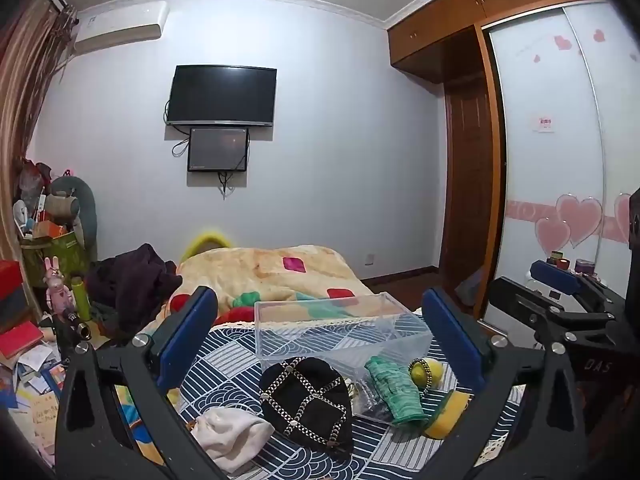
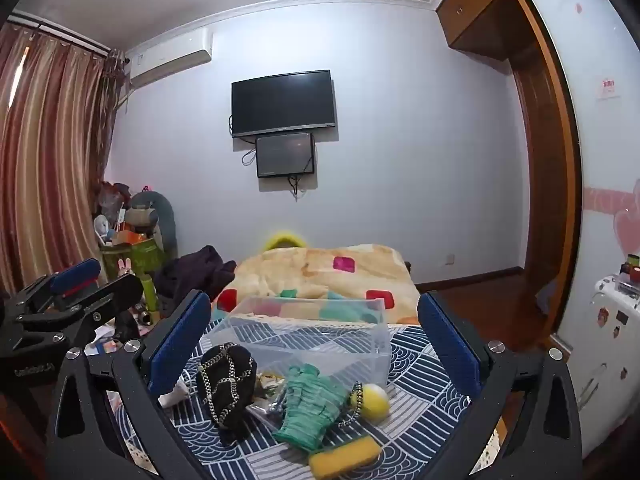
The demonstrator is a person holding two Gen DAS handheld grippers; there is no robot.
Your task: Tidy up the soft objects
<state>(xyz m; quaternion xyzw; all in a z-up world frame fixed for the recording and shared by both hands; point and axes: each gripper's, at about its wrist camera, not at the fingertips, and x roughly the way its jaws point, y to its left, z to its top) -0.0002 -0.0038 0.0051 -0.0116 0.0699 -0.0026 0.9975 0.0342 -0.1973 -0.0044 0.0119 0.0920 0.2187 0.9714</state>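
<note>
A clear plastic bin [image 1: 340, 328] sits on a bed whose navy-and-white wave-patterned cover [image 1: 240, 356] carries all the soft things; its long axis runs across the bed, open side up. Just in front of the bin lie a black chain-trimmed pouch [image 1: 308, 396], a green knitted glove [image 1: 394, 390] with its cuff toward the cameras and fingers toward the bin, a yellow ball [image 1: 426, 372], a yellow sponge [image 1: 446, 414] and, left of the pouch, a white cloth [image 1: 234, 432]. Behind the bin a cream quilt with coloured patches [image 1: 280, 272] is heaped on the bed. Farther behind the bin, on the pale wall, hang a dark television [image 1: 222, 96] and a smaller screen [image 1: 218, 150]; a wooden wardrobe [image 1: 480, 120] stands to the bin's right, striped curtains [image 2: 44, 152] to its left.

The left tool [image 1: 318, 340] hovers level before the bin, its blue pads released wide and holding nothing. The right tool [image 2: 316, 344] hovers likewise, tilted slightly down, spread wide and empty.
</note>
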